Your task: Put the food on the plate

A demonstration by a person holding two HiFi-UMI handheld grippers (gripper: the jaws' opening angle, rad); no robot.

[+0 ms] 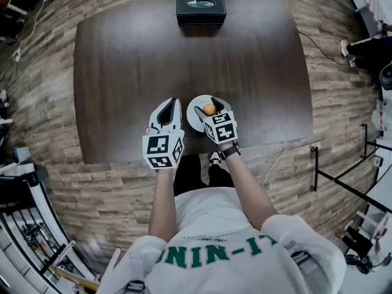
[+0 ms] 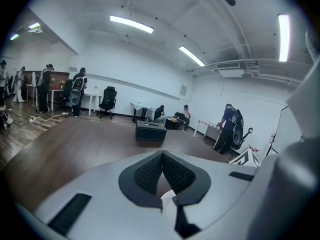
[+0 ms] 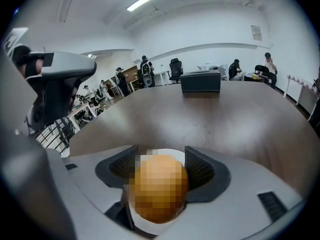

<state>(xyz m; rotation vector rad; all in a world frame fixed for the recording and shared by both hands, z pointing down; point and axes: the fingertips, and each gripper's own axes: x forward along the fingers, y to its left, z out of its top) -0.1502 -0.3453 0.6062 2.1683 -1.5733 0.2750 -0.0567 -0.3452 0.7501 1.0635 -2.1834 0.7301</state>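
A round orange food item (image 1: 209,109) sits between the jaws of my right gripper (image 1: 210,105), just above a small white plate (image 1: 196,116) near the front edge of the dark table. In the right gripper view the food (image 3: 160,186) fills the gap of my right gripper (image 3: 161,155), both pads lie against its sides, and the plate's white rim (image 3: 150,227) shows beneath it. My left gripper (image 1: 173,103) rests to the left of the plate, shut with nothing in it. In its own view, my left gripper (image 2: 162,155) has its jaws meeting at the tips.
A black box (image 1: 201,8) stands at the far edge of the dark wooden table (image 1: 122,72), also seen as the box (image 2: 150,131) in the left gripper view. Wood flooring surrounds the table. Several people, chairs and desks stand far back in the room.
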